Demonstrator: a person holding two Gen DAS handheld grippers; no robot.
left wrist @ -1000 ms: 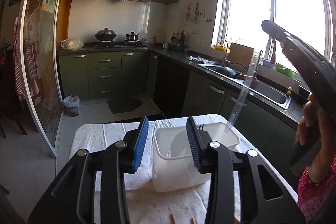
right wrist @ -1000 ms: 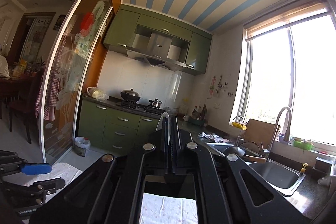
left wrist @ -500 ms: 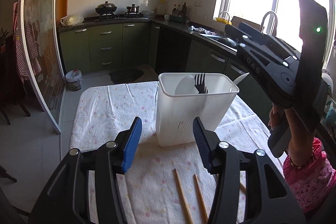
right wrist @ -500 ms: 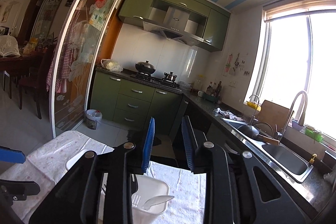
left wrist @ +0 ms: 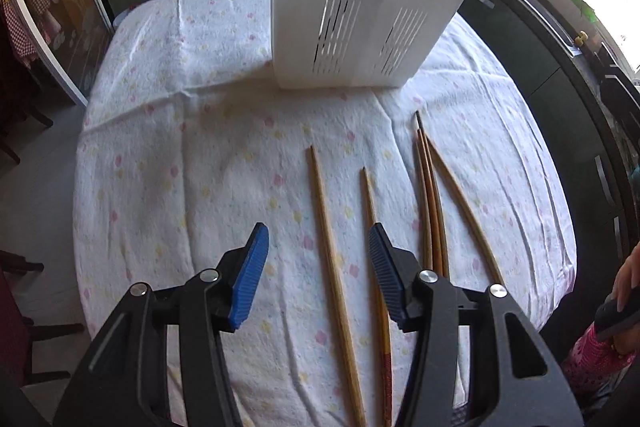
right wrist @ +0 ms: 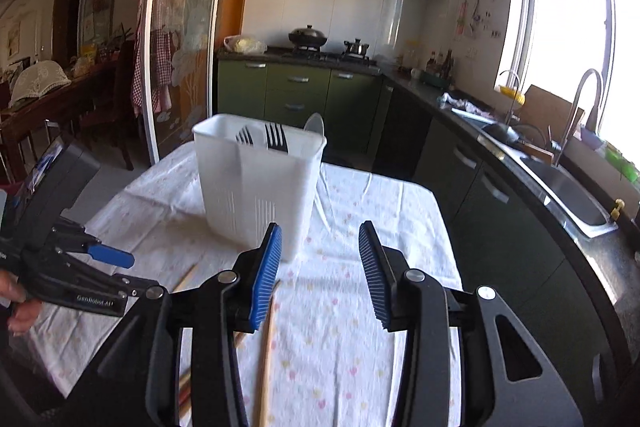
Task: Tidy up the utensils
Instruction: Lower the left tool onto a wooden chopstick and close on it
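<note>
Task part done: forks (right wrist: 276,139) and a spoon (right wrist: 314,126) stand in the white caddy (left wrist: 360,7) at upper centre, five chopsticks (left wrist: 332,259) remain on the worktop (left wrist: 180,147); since the earlier frame, the left hand-held gripper (left wrist: 318,267) has tilted down over them, and both it and the right hand-held gripper (right wrist: 320,267) are spread, empty.

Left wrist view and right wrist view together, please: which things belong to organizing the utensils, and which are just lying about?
Part of the job:
- white utensil holder
- black forks and pale spoon standing in it
- wooden chopsticks on the tablecloth
- left hand-held gripper, right hand-held gripper, both open

Just about:
- wok
- small pot
- sink
</note>
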